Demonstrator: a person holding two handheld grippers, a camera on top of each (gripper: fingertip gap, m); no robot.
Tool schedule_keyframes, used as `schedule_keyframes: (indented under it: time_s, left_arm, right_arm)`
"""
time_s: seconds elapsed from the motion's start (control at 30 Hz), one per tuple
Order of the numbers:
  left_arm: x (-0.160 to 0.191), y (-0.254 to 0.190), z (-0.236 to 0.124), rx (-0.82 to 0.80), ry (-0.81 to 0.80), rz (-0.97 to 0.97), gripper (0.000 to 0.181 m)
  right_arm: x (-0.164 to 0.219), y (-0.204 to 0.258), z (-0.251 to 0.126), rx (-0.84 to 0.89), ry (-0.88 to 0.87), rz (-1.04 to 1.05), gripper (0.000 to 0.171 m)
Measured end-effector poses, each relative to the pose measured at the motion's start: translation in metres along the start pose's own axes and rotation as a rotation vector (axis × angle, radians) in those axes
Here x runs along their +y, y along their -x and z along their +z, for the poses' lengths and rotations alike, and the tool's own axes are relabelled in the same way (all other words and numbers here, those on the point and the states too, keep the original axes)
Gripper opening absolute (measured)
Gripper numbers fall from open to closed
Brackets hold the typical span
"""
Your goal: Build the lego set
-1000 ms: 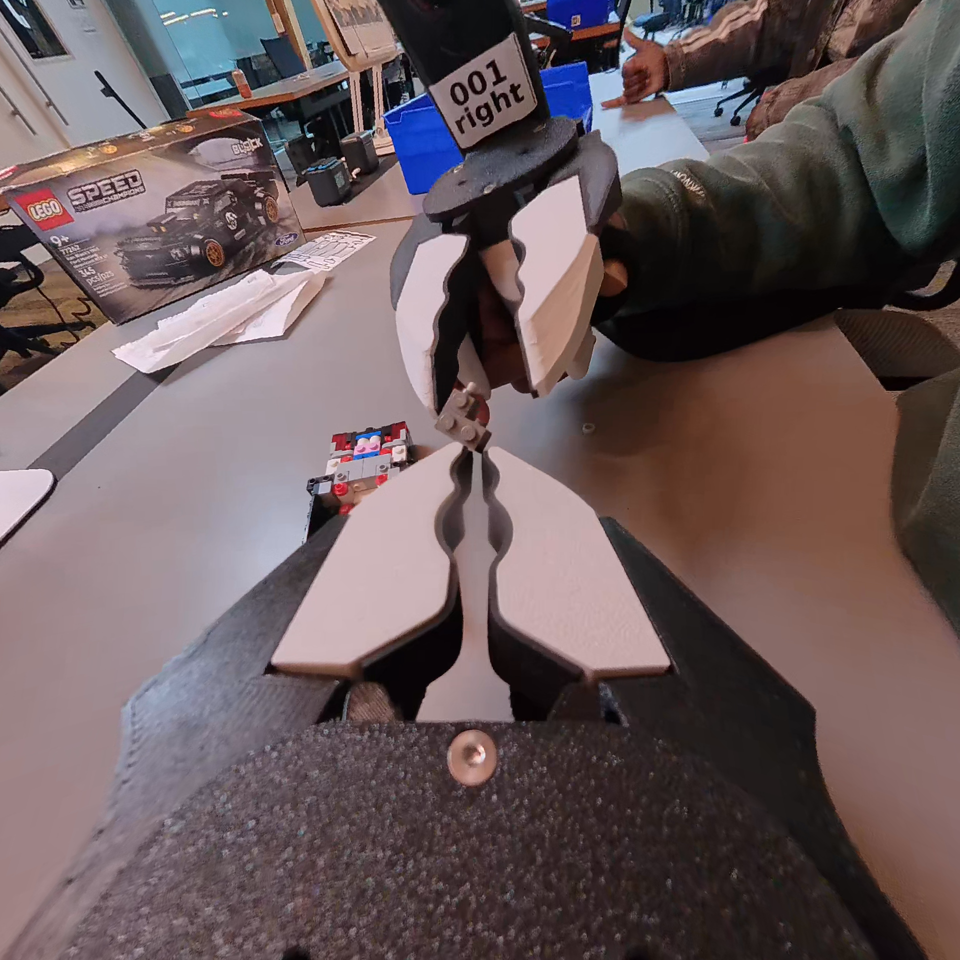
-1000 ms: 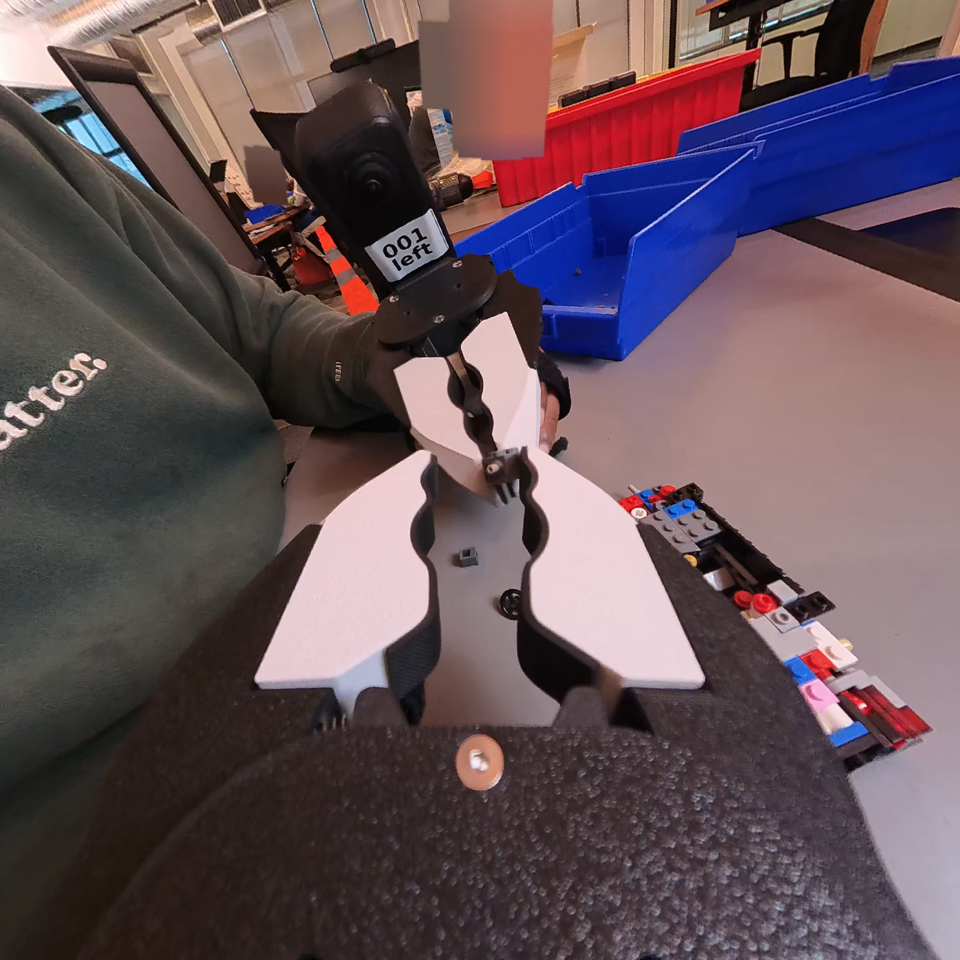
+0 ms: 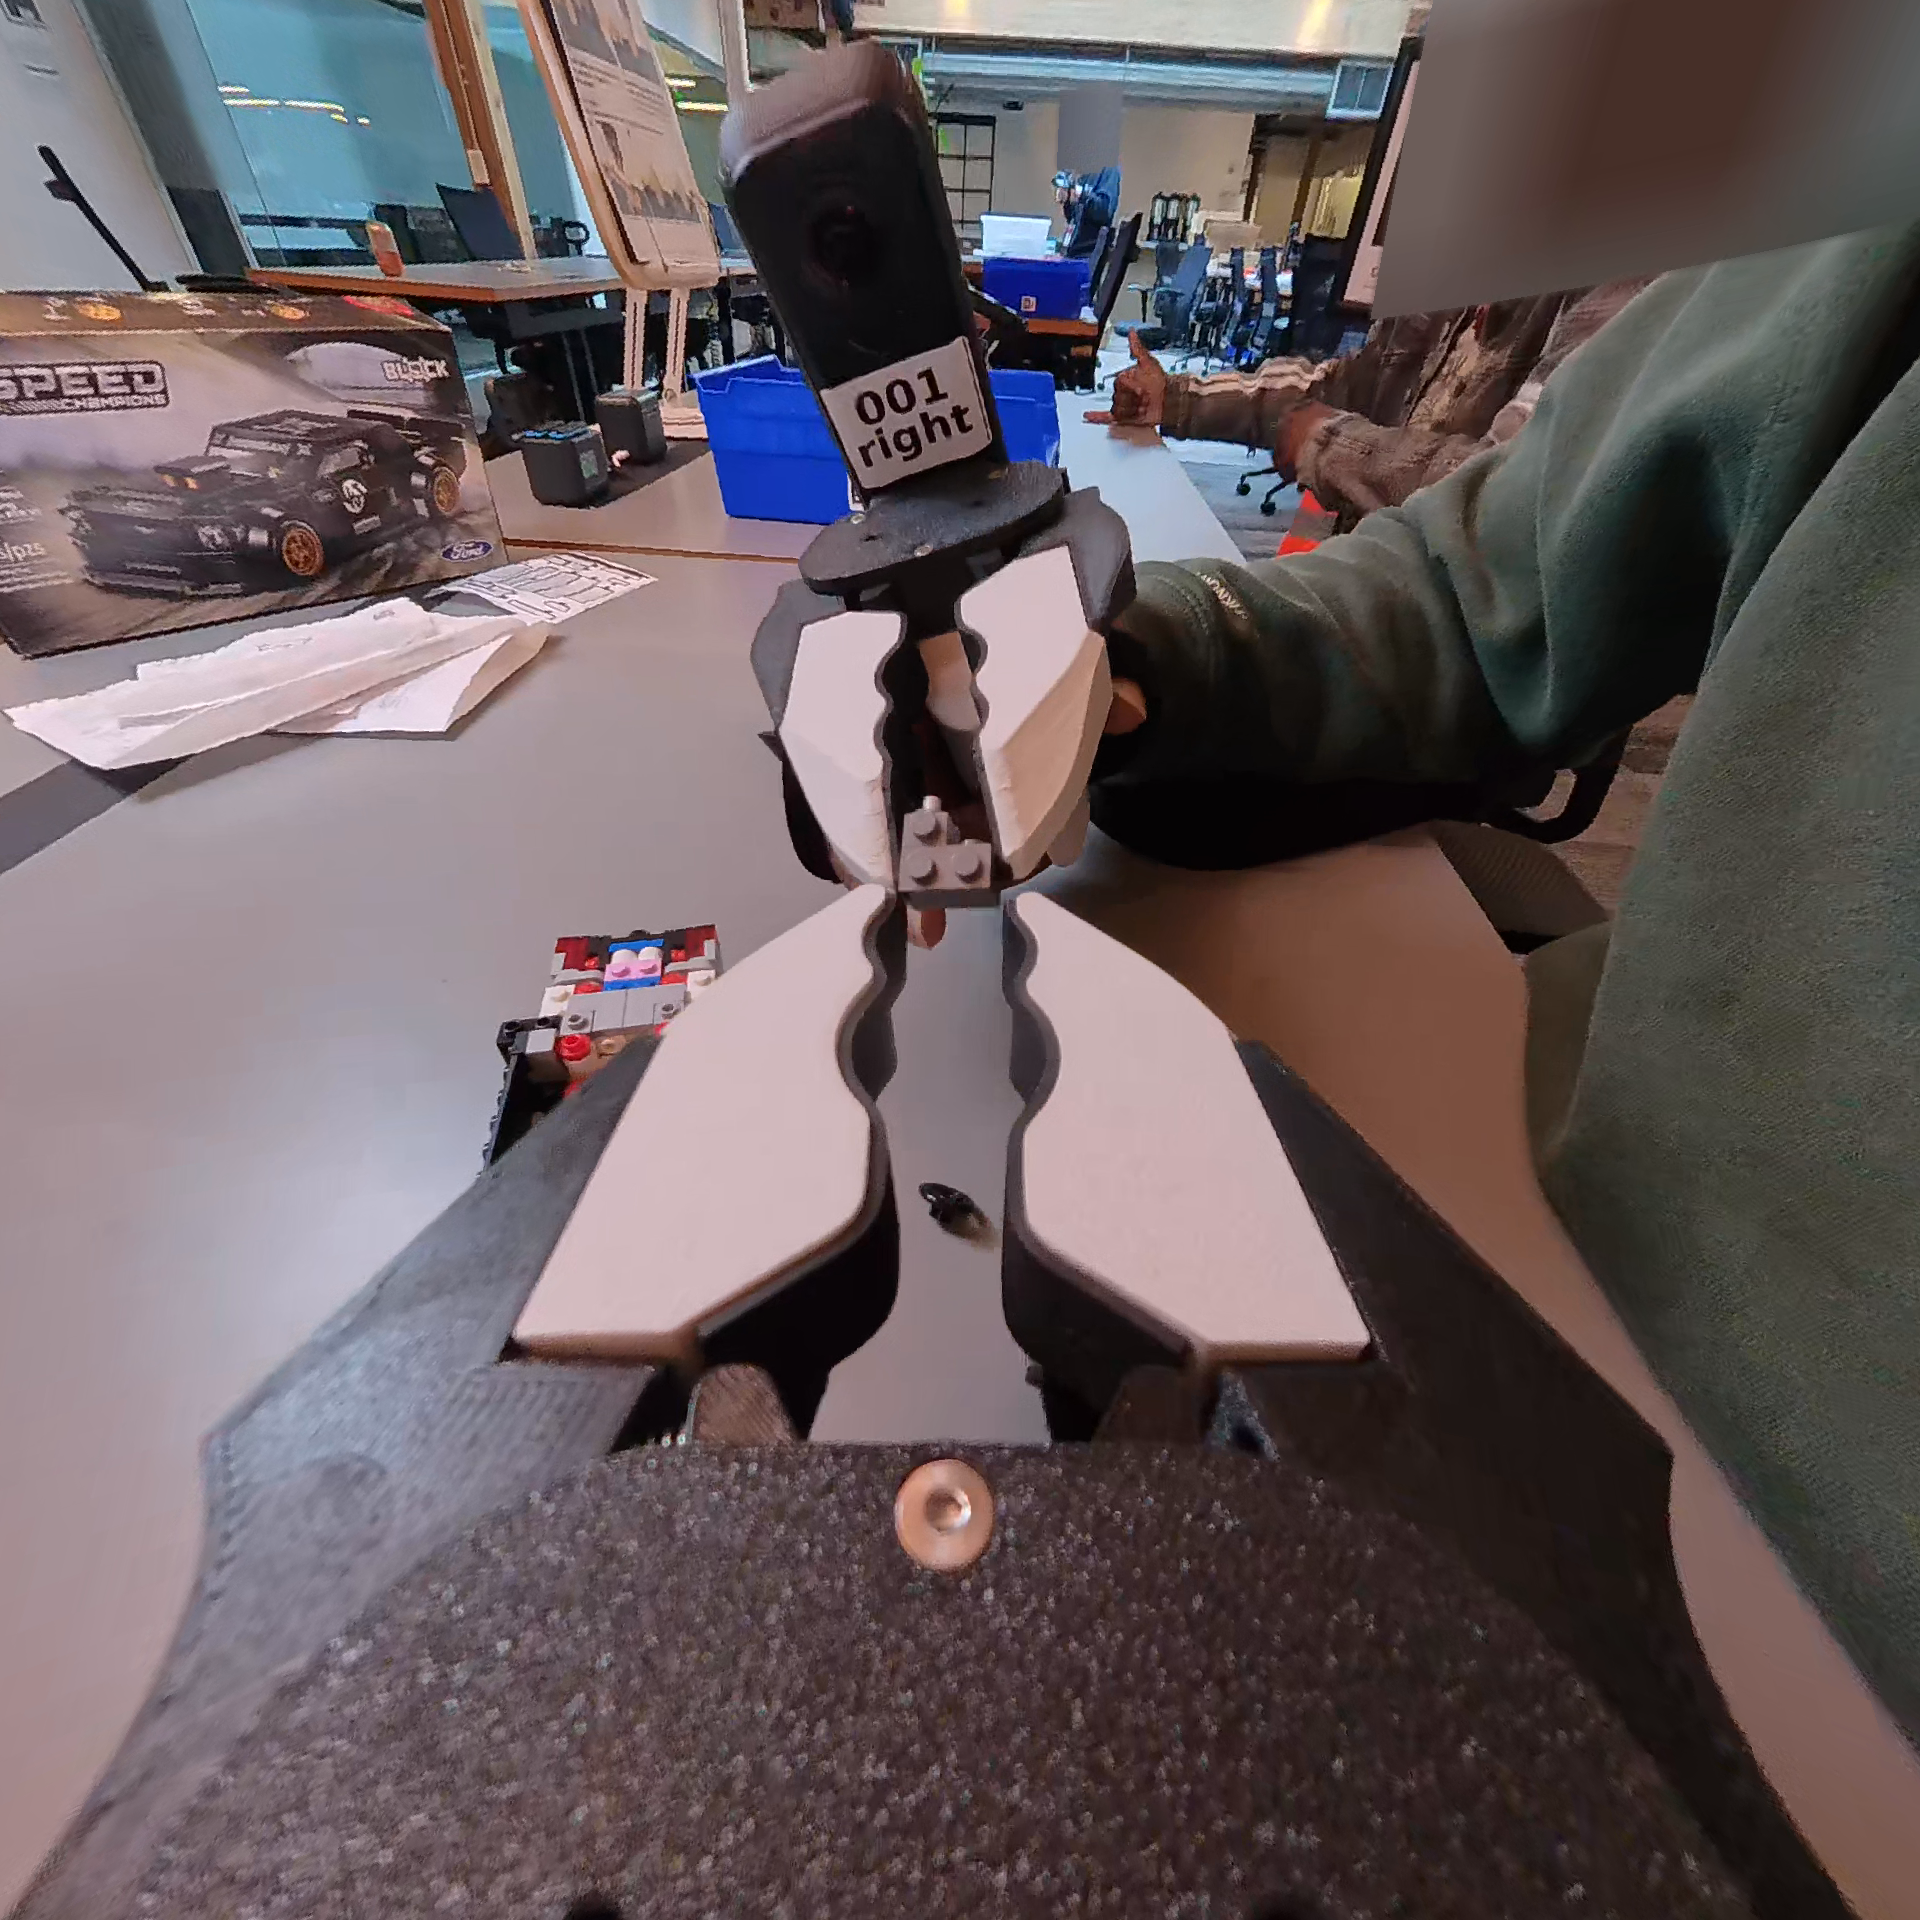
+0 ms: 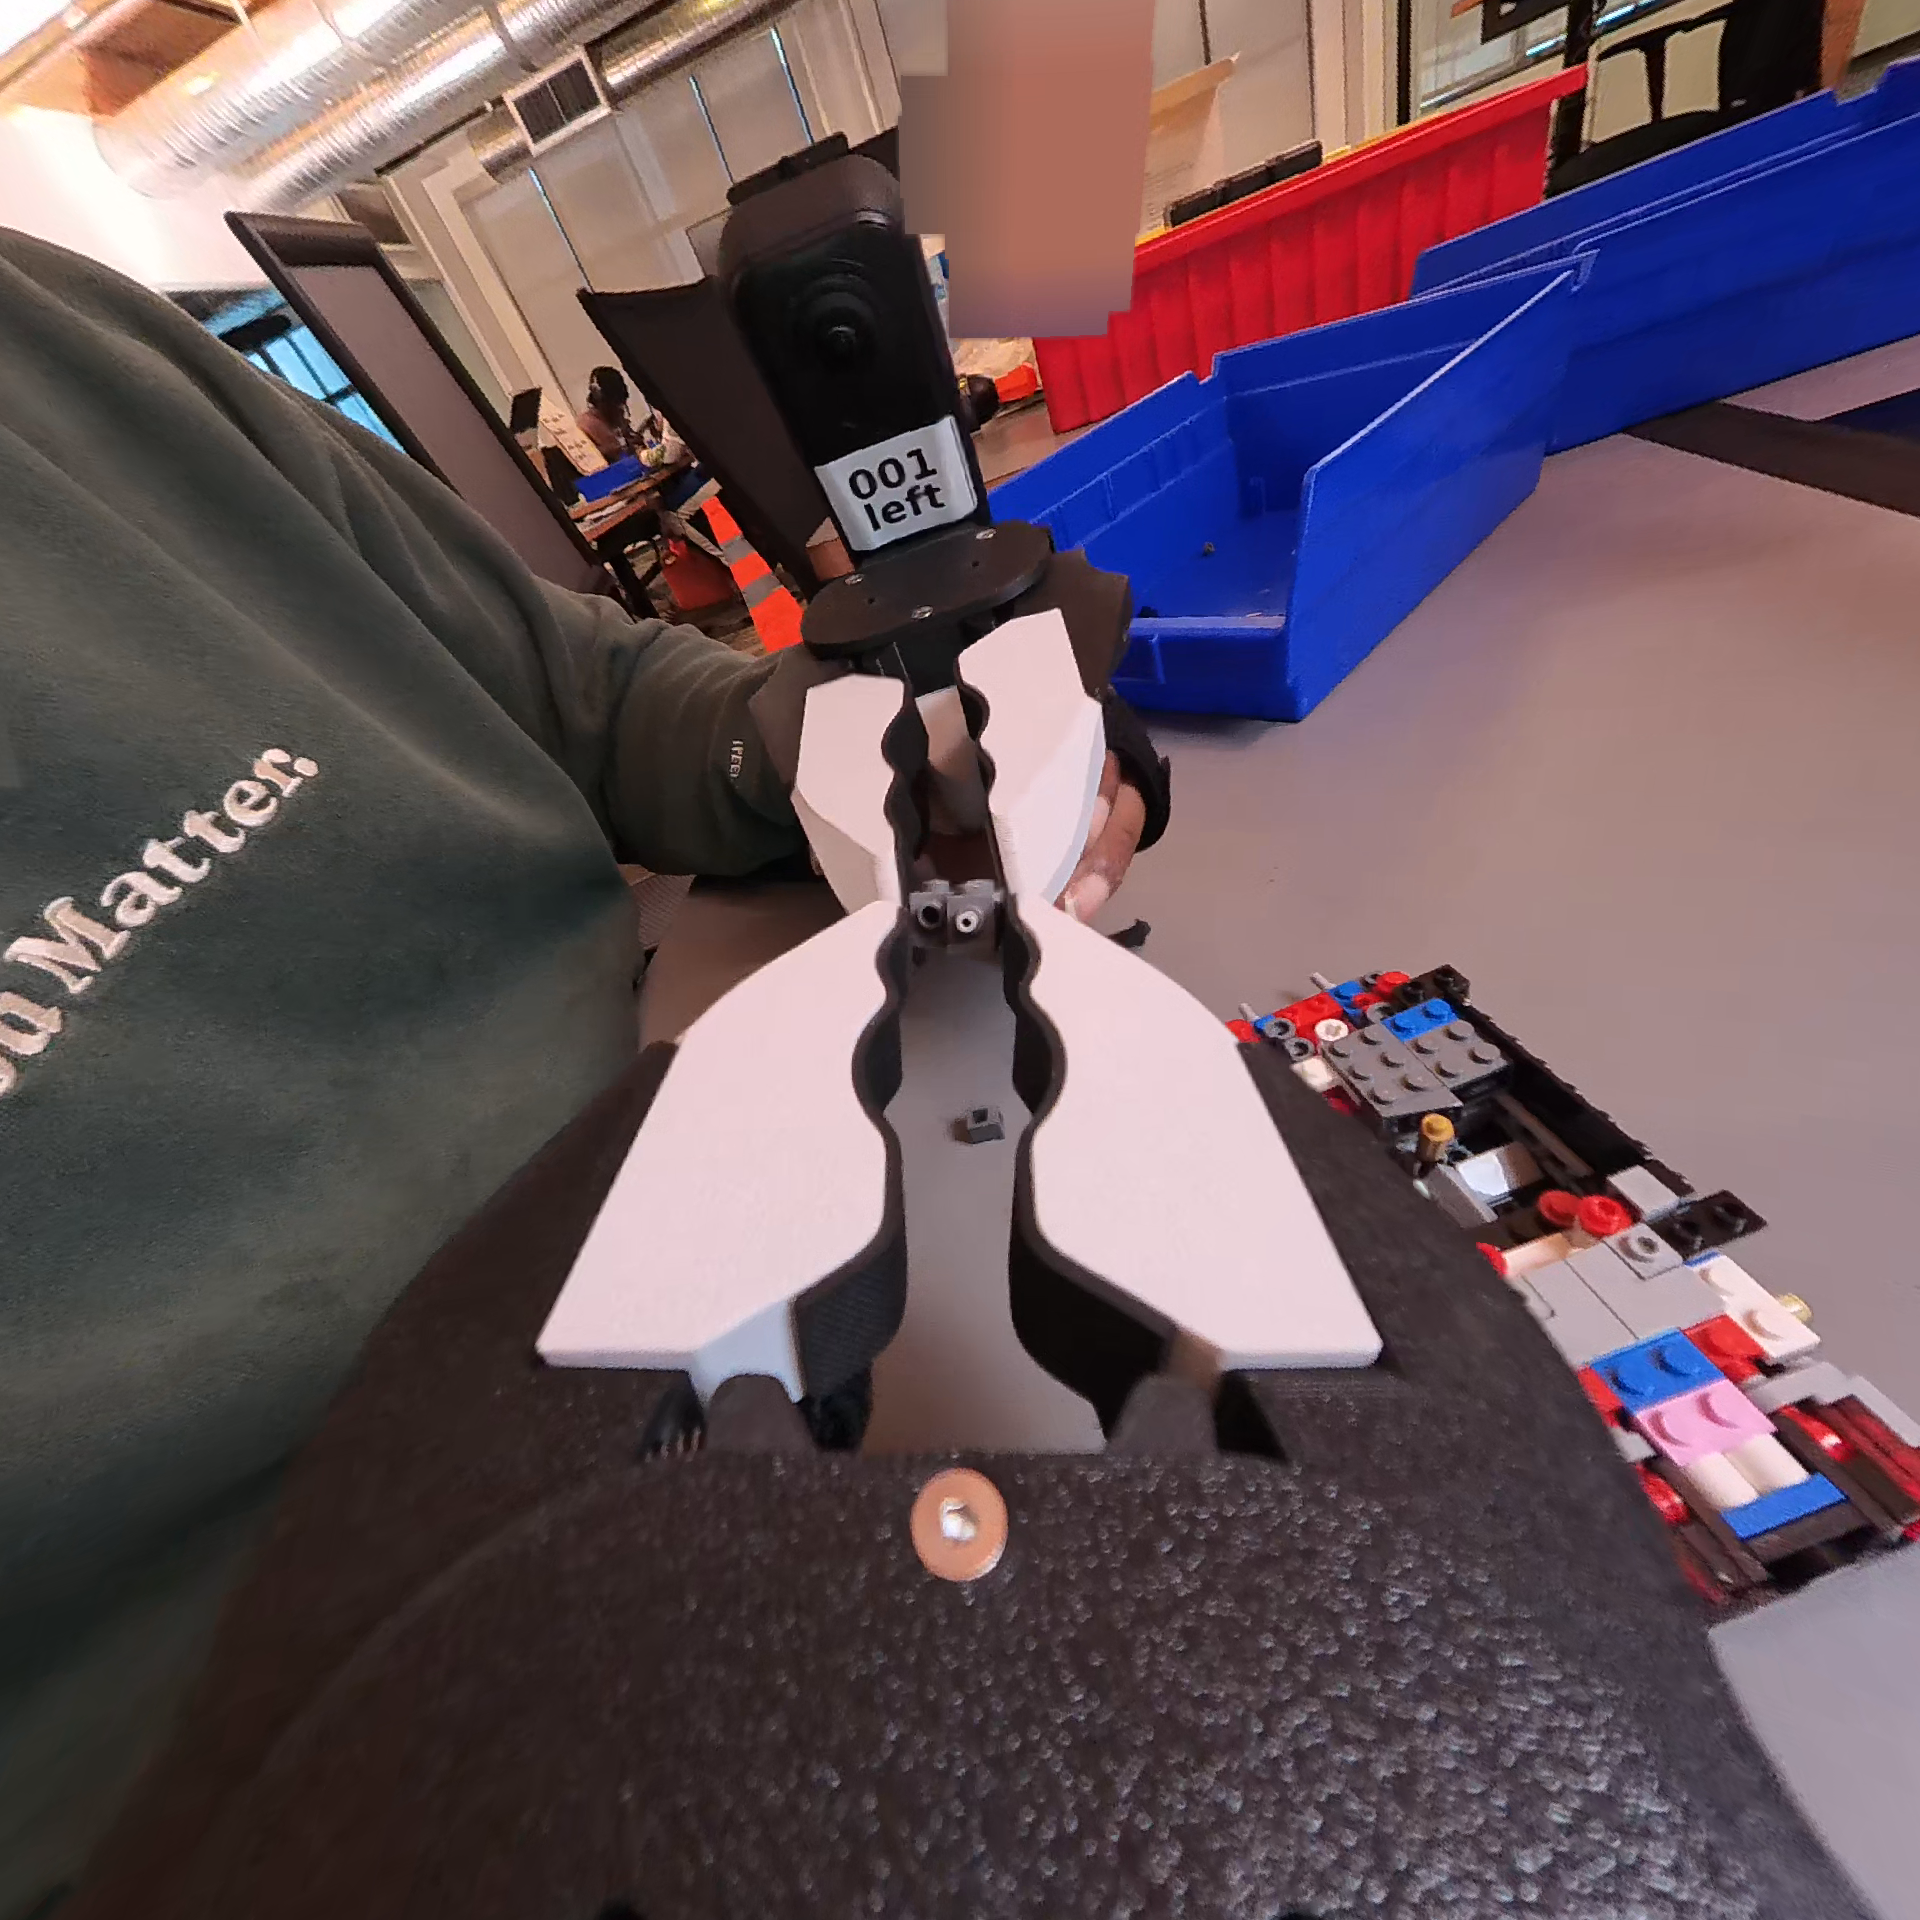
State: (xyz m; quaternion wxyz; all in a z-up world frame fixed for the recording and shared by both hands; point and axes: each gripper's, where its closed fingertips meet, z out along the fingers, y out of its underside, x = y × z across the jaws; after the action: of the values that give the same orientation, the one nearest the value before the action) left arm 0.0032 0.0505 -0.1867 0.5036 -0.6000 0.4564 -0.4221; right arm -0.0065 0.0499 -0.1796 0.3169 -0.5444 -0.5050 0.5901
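A small grey lego piece [image 3: 945,860] with studs is held in the air between my two grippers, which face each other tip to tip. My right gripper [image 4: 951,912] is shut on the piece [image 4: 956,916], one finger on each side. My left gripper [image 3: 945,904] is open, its tips just short of the piece on either side. The part-built lego car [image 3: 613,997] lies flat on the grey table, left of my left gripper, and to the right in the right wrist view [image 4: 1507,1195].
A small black part [image 3: 951,1210] and a small dark grey part [image 4: 977,1124] lie on the table under the grippers. The set's box [image 3: 229,468] and white paper bags [image 3: 312,675] are at the far left. Blue bins [image 4: 1299,582] and a red bin [image 4: 1299,281] stand behind. Left and right tips are no more than a few centimetres apart.
My left gripper has opened from nearly shut. My right gripper has closed onto the grey piece, which has turned so its studs face the left wrist camera.
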Motion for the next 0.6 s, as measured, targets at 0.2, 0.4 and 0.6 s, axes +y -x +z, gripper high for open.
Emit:
schedule_keyframes:
  time_s: [0.2,0.4,0.6]
  left_arm:
    - [-0.003,0.001,-0.001,0.012,-0.024,-0.043,0.021]
    - [-0.006,0.002,-0.001,-0.067,-0.002,0.123,0.019]
    - [-0.009,0.01,-0.002,-0.221,0.037,0.338,0.019]
  right_arm:
    - [0.001,0.002,0.001,0.004,0.01,-0.03,0.016]
    - [-0.001,-0.001,0.0,-0.013,-0.009,0.074,0.016]
    - [-0.008,-0.007,0.003,-0.01,-0.07,0.206,0.016]
